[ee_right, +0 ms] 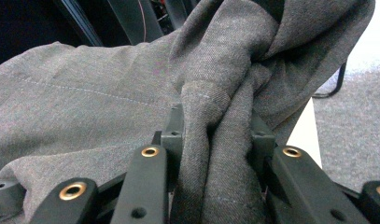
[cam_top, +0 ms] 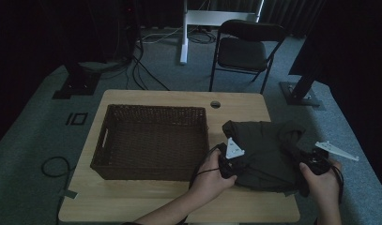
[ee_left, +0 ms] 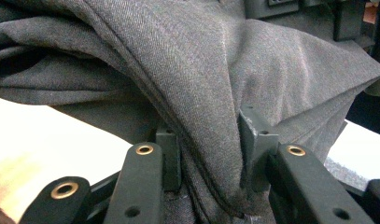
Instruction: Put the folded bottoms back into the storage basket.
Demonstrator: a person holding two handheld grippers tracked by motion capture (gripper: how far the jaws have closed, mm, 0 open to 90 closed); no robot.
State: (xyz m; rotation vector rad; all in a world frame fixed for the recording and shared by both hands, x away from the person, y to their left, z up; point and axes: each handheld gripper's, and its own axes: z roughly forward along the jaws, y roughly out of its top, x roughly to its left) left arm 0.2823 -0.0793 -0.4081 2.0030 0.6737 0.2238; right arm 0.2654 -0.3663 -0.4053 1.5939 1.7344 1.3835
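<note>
Left hand [cam_top: 211, 174]: lower middle of the high view, forearm entering from the bottom edge, wrapped around the left gripper.
Right hand [cam_top: 322, 180]: lower right of the high view, holding the right gripper at the table's right edge.
Left gripper [cam_top: 226, 165]: at the near-left edge of the dark garment; in its own view [ee_left: 210, 154] the jaws are clamped onto a thick fold of cloth that runs down between them.
Right gripper [cam_top: 310, 165]: at the garment's near-right edge; in its own view [ee_right: 216, 144] the jaws pinch a bunched, twisted rope of the fabric.
Dark garment [cam_top: 266, 152]: a crumpled grey-black heap on the right half of the table, right of centre in the high view, stretched between the two grippers; its left edge lies just beside the basket. The weave shows close up in the left gripper view [ee_left: 192, 60] and a line of stitching in the right gripper view [ee_right: 85, 116].
Table [cam_top: 146, 201]: light wood, centre of the high view, with a small round hole near its far edge.
Basket [cam_top: 151, 140]: brown wicker, rectangular, on the table's left half, centre-left of the frame.
Chair [cam_top: 245, 49]: black folding chair on the carpet beyond the table, upper middle of the frame.
</note>
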